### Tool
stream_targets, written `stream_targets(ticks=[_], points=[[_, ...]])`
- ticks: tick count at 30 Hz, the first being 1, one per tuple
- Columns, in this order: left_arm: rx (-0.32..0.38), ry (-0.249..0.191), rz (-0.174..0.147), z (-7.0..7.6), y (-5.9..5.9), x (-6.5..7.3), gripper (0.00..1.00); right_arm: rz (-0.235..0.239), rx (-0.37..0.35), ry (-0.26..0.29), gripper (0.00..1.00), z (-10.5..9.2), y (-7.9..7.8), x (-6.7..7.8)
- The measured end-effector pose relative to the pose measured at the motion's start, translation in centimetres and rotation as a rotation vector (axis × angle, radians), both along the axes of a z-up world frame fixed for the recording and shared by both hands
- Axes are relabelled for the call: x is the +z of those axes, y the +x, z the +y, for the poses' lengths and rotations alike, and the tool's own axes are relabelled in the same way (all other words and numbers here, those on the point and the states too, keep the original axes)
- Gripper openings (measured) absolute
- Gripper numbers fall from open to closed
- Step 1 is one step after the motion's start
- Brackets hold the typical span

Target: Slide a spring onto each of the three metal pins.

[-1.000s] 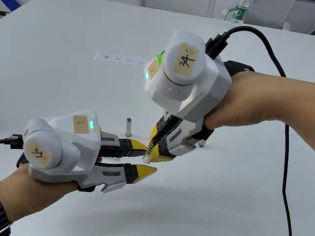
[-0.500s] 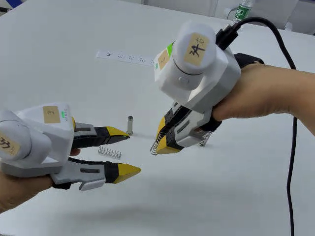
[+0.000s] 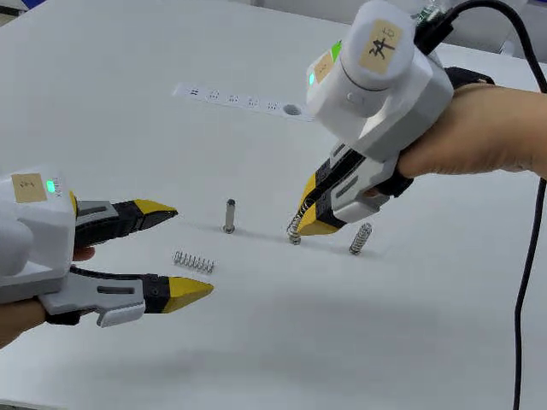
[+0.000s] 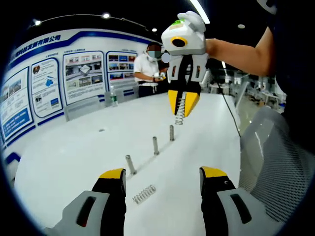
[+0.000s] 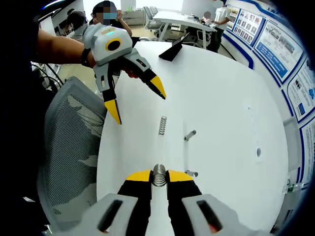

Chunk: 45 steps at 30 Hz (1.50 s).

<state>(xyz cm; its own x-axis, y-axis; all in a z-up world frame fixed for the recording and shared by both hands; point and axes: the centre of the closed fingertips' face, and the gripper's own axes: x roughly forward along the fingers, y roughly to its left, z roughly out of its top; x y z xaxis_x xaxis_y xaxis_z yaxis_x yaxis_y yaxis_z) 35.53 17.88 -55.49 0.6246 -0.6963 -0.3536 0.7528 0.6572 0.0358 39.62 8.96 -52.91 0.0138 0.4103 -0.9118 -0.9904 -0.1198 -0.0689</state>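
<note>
Two yellow-tipped fingers [image 5: 139, 178] of the right gripper [image 3: 304, 220] were clamped on the held spring [image 3: 295, 225], pinching its upper coils and leaving the rest hanging free. Just below its lower end stood the middle pin [image 3: 295, 240]. The coming move therefore looked like a short descent, with the spring's long axis brought in line with the upright pin. In the head view that axis leaned a little. The right hand was clearly the nearer one for this pin.

Just beside the fingers on the right, another spring [image 3: 361, 238] stood upright on the desk [image 3: 128, 128]. It seemed to be over its pin already, though the pin inside was too small to make out. To the left the bare pin [image 3: 229, 215] stood apart. Nearer the person the loose spring [image 3: 193, 262] lay flat on the desk, in line with the gap between the wide-apart, empty fingers of the left gripper [image 3: 188, 249].

The left gripper view gave the side-on look: the held spring hung almost plumb, with open space under it above the row of pins. The right gripper view looked down the coil end-on and set the middle pin just to one side of it, not inside. From that I judged the spring not yet threaded. In the head view the fingers partly covered that meeting.
</note>
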Motion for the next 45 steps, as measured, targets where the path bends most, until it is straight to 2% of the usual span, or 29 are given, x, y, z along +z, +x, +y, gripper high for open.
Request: stream_targets(ticks=[3, 6, 10, 20, 24, 27, 45], points=[[0.011, -0.002, 0.004, 0.2, 0.0, 0.0, 0.64, -0.016, -0.021, -0.010, 0.13, -0.5, 1.4, -0.1], [0.019, -0.004, 0.007, 0.4, 0.0, -0.1, 0.65, -0.012, -0.047, -0.006, 0.13, -0.8, 2.4, -0.3], [0.026, -0.007, 0.012, 0.4, 0.0, -0.2, 0.66, -0.027, -0.079, -0.021, 0.12, -1.2, 4.2, -1.3], [0.035, -0.008, 0.025, 0.4, -0.2, -0.4, 0.66, -0.024, -0.120, -0.025, 0.13, -1.0, 6.9, -3.7], [0.038, -0.007, 0.030, 0.5, -0.2, -0.6, 0.66, -0.019, -0.124, -0.042, 0.13, -1.0, 7.2, -4.6], [0.043, -0.009, 0.032, 0.6, -0.1, -0.6, 0.65, -0.015, -0.131, -0.046, 0.13, -0.7, 8.1, -5.3], [0.046, -0.009, 0.043, 0.8, 0.0, -1.0, 0.64, 0.021, -0.145, -0.097, 0.13, -0.6, 7.7, -7.6]])
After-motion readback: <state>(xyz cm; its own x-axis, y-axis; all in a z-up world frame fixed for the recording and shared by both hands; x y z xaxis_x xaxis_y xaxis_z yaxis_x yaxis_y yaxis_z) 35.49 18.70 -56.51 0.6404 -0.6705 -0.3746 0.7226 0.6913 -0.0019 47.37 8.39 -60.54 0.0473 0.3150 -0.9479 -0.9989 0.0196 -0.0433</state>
